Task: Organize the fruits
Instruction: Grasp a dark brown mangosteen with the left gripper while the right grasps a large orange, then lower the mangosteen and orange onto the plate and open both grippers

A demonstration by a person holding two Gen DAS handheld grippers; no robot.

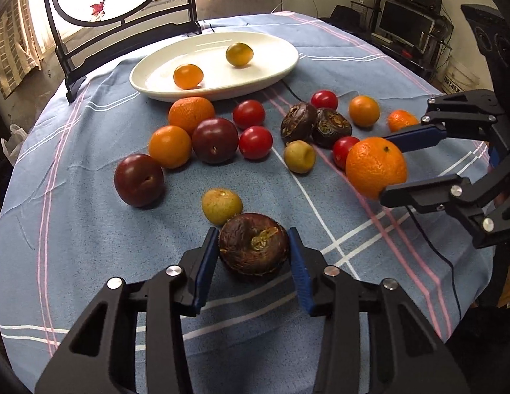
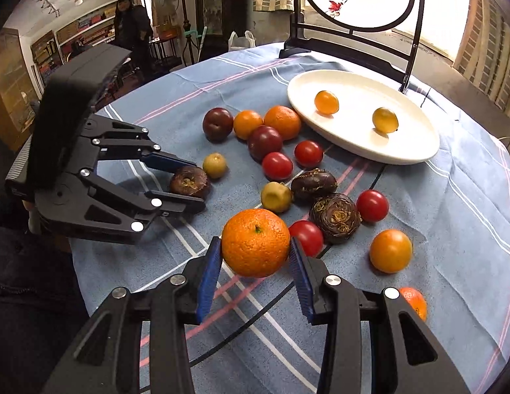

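Two fruits are in your claws. Your left claw (image 1: 255, 246) squeezes a dark brown fruit (image 1: 253, 244) sitting on the desk (image 1: 90, 246) near you. Your right claw (image 2: 255, 262) squeezes a big orange (image 2: 255, 243), lifted a bit. Other fruits lie around them on the blue cloth. Farther back, a white plate (image 1: 278, 65) holds two small orange fruits.

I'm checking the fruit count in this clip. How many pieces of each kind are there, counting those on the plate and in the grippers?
Rough-skinned mandarins: 3
Smooth orange or yellow round fruits: 4
Red tomatoes: 4
Dark plums: 2
Brown knobbly fruits: 3
Small tan fruits: 2
Total: 18
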